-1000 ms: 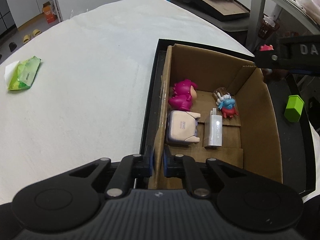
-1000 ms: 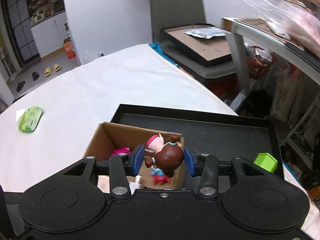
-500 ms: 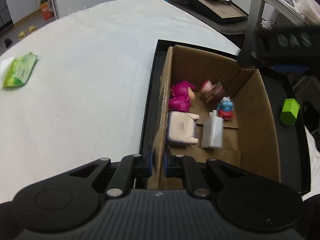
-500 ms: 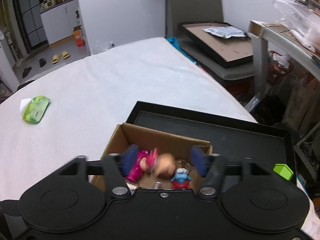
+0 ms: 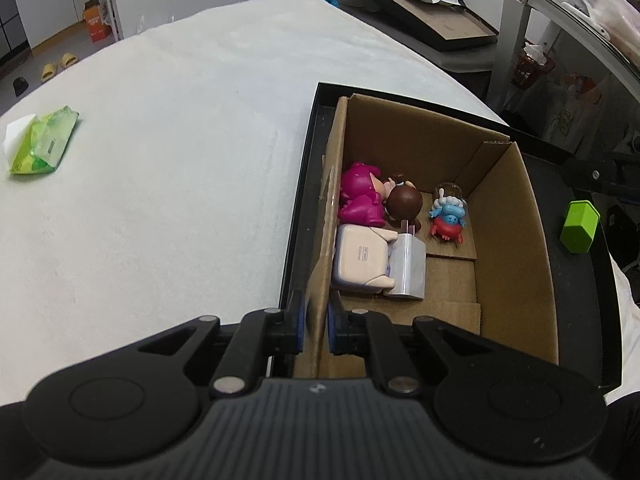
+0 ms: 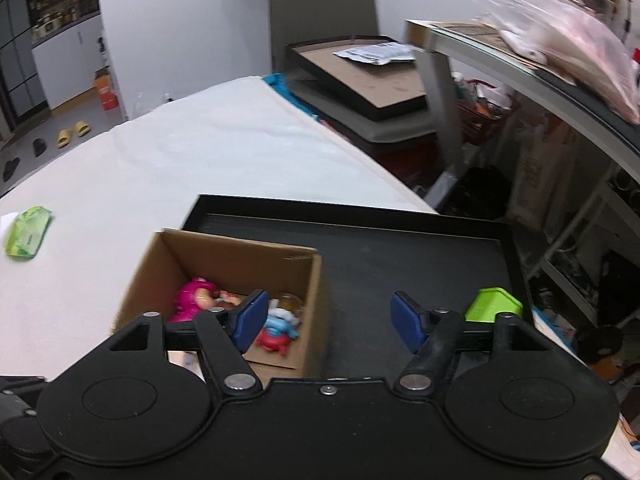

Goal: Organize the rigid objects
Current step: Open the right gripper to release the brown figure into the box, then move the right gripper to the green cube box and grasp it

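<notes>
The left gripper (image 5: 316, 330) pinches the near left wall of the cardboard box (image 5: 516, 248), one blue pad on each face of the wall. The box sits at the left side of the black tray (image 6: 420, 264), which rests on the white table (image 5: 180, 160). Inside the box, seen from the left wrist view, the magenta figurine (image 5: 358, 200) lies at 10 o'clock from the box centre, with the brown-headed figurine (image 5: 405, 202) touching its right side. The blue-and-red figurine (image 5: 448, 218) stands at 12 o'clock, just beside a clear dome (partly hidden behind it). The beige charger (image 5: 360, 258) and the white plug adapter (image 5: 408, 270) lie side by side, touching, at 8 o'clock. The right gripper (image 6: 326, 318) hangs over the box's right wall with its jaws opening and nothing between them. The green block (image 6: 494, 304) stands on the tray at 3 o'clock from the box, just behind the right finger. A green packet (image 5: 44, 144) lies on the table at 9 o'clock, well apart.
</notes>
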{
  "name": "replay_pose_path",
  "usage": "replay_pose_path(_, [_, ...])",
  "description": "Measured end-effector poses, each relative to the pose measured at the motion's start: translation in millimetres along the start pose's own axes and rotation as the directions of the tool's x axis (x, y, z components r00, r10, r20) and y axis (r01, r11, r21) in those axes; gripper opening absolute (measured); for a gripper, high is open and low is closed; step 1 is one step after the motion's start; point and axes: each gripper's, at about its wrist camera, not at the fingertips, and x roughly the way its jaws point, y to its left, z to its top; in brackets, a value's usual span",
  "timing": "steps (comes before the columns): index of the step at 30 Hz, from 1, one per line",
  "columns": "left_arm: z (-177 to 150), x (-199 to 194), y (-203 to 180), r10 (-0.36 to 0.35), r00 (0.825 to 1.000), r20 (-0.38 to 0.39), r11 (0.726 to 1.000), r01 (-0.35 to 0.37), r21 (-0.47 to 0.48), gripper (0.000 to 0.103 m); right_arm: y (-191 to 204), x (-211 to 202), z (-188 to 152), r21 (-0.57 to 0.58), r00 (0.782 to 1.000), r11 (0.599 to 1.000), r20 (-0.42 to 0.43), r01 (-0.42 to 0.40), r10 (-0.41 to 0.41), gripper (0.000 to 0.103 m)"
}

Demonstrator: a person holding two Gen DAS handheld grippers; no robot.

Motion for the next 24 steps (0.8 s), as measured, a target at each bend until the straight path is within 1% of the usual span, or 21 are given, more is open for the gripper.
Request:
replay_pose_path(3, [0, -1, -2, 0.010, 1.000, 0.010, 1.000, -0.010, 0.007, 0.010, -12, 0, -4, 0.019, 1.000, 1.000, 0.005, 0.019, -0.019, 0.075])
replay_pose_path(6, [0, -5, -5, 0.026, 0.999, 0.029, 1.000, -0.027, 0.017, 0.013, -25, 3, -9, 0.047, 1.000, 0.999, 0.001, 0.026, -0.026, 0.076])
replay_pose_path(10, [1, -4, -7, 0.043, 0.999, 0.024, 0.999, -0.043, 0.013, 0.013, -46, 8, -17, 0.085, 0.999, 0.995, 0.002, 0.049, -0.050, 0.083])
replay_pose_path(16, [4, -4, -14, 0.080, 0.997, 0.011, 0.996, -0.080, 0.026, 0.016, -76, 16, -32, 0.152, 0.998, 0.986, -0.017, 0.066, -0.065, 0.085])
replay_pose_path(18, [6, -2, -16, 0.090, 0.996, 0.003, 0.996, -0.090, 0.028, 0.018, -86, 20, -37, 0.178, 0.997, 0.981, -0.025, 0.072, -0.068, 0.085])
replay_pose_path(21, [9, 1, -19, 0.119, 0.993, -0.011, 0.993, -0.119, 0.027, 0.026, -102, 30, -43, 0.225, 0.997, 0.971, -0.044, 0.078, -0.070, 0.085])
replay_pose_path(23, [10, 2, -20, 0.142, 0.990, -0.014, 0.990, -0.142, 0.020, 0.033, -112, 36, -45, 0.260, 0.996, 0.962, -0.056, 0.082, -0.069, 0.085])
replay_pose_path(24, [10, 3, -21, 0.152, 0.988, -0.014, 0.988, -0.151, 0.020, 0.034, -118, 39, -46, 0.281, 0.996, 0.956, -0.060, 0.084, -0.070, 0.085])
